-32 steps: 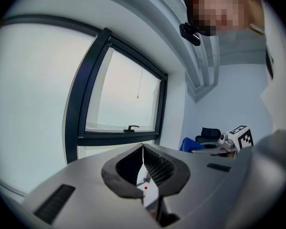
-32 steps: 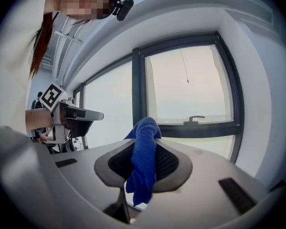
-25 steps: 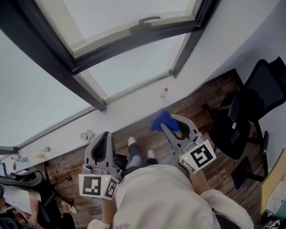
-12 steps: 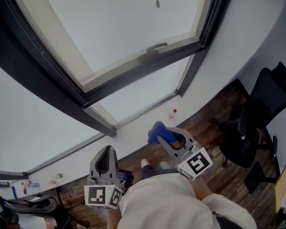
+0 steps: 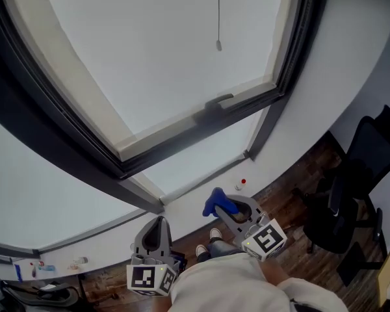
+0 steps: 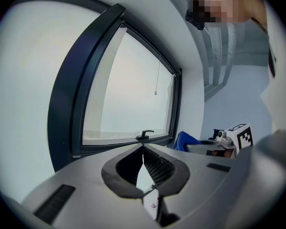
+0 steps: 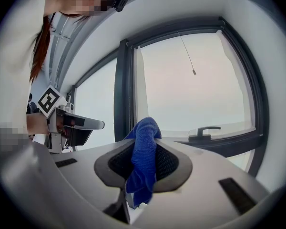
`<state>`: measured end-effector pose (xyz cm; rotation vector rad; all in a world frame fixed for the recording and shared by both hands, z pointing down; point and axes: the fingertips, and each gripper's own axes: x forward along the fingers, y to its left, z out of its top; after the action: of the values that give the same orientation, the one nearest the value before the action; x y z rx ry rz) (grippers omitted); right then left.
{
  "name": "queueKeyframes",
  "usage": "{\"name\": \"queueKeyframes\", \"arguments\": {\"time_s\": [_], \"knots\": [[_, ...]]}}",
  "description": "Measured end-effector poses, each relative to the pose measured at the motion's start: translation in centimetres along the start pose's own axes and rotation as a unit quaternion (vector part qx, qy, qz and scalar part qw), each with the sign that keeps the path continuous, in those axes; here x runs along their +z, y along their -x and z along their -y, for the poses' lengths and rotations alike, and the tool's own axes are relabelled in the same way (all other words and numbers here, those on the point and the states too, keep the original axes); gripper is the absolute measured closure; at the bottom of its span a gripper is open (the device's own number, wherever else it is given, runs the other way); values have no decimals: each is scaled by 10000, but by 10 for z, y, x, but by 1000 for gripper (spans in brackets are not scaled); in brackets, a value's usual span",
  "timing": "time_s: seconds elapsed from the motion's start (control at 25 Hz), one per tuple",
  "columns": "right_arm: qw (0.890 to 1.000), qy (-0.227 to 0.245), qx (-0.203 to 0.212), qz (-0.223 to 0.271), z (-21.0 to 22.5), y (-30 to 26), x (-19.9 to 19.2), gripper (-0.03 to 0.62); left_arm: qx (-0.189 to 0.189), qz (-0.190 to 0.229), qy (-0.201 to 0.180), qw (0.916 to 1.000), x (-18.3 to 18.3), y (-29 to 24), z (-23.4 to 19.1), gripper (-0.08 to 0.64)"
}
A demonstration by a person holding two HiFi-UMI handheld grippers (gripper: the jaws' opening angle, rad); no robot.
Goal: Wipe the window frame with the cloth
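A dark window frame (image 5: 201, 125) with a handle (image 5: 219, 101) fills the upper head view; it also shows in the right gripper view, frame (image 7: 123, 94) and handle (image 7: 207, 130). My right gripper (image 5: 220, 202) is shut on a blue cloth (image 5: 218, 201), whose folded end sticks out past the jaw tips below the frame's lower right corner. In the right gripper view the cloth (image 7: 144, 159) hangs between the jaws. My left gripper (image 5: 157, 226) is shut with nothing in it, low at the left. The left gripper view shows the frame (image 6: 66, 104) ahead and the cloth (image 6: 185, 140) at right.
A white sill (image 5: 182, 203) runs under the window with a small red-capped bottle (image 5: 239, 185) on it. A blind cord (image 5: 218, 18) hangs in front of the glass. A black office chair (image 5: 361, 194) stands on the wooden floor at right. Small items lie on the sill at far left (image 5: 42, 266).
The head view has tilted up, so more window and less floor shows. Both grippers sit lower in the picture, and the cloth has drawn closer to the sill and frame.
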<state>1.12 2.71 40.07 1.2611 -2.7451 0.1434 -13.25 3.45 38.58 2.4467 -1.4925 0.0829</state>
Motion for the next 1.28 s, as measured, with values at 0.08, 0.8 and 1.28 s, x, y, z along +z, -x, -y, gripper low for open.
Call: {"name": "queueKeyframes", "arguments": {"time_s": [0.08,0.8,1.28], "knots": [[10000,21,77,8,12,-7,5,511,41,52,24,10000,6,-12,2,551],[9934,383,1071,160,52,-79,35,511,612,249,214,9976,12,-51,-5,551],[9499,1379,1879,2081,-5,-207,284,511,721,352,48,9968,42,-22,-40,551]]}}
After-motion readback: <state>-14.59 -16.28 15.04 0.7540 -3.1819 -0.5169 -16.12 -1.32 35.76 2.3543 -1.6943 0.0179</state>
